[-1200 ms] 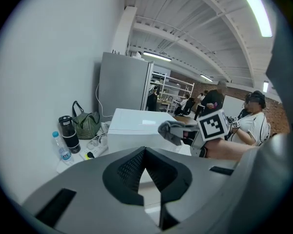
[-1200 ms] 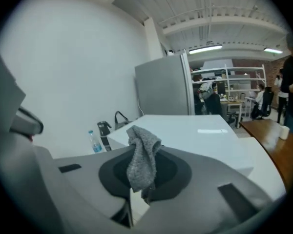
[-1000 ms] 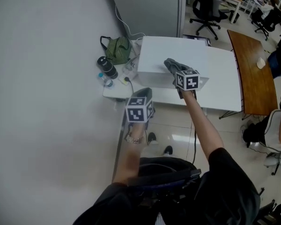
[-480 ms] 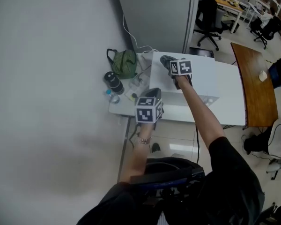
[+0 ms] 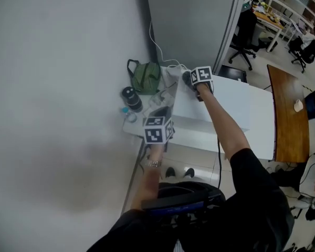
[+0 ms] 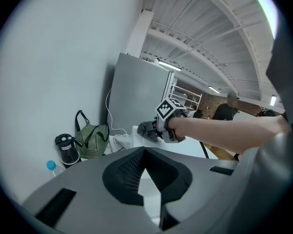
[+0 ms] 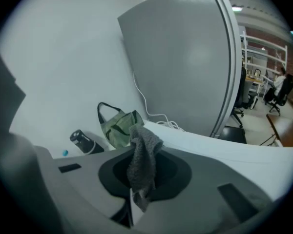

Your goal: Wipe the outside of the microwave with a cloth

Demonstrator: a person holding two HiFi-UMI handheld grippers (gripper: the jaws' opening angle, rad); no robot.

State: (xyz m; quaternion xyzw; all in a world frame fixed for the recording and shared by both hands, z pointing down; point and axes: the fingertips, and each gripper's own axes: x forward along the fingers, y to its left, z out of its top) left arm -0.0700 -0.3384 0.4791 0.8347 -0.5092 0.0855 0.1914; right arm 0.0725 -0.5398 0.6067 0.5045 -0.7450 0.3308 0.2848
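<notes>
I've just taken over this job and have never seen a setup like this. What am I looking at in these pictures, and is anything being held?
There is no robot arm here: a person holds a two-jaw gripper in each hand. The head view looks steeply down from the person's head. The other two views ride on the grippers and look along their jaws. The right gripper is shut on a grey cloth, at the far corner of the white microwave on the white table. The left gripper is open and empty, held nearer the person. Beside the microwave stand a green bag, a black flask and a blue-capped bottle.
</notes>
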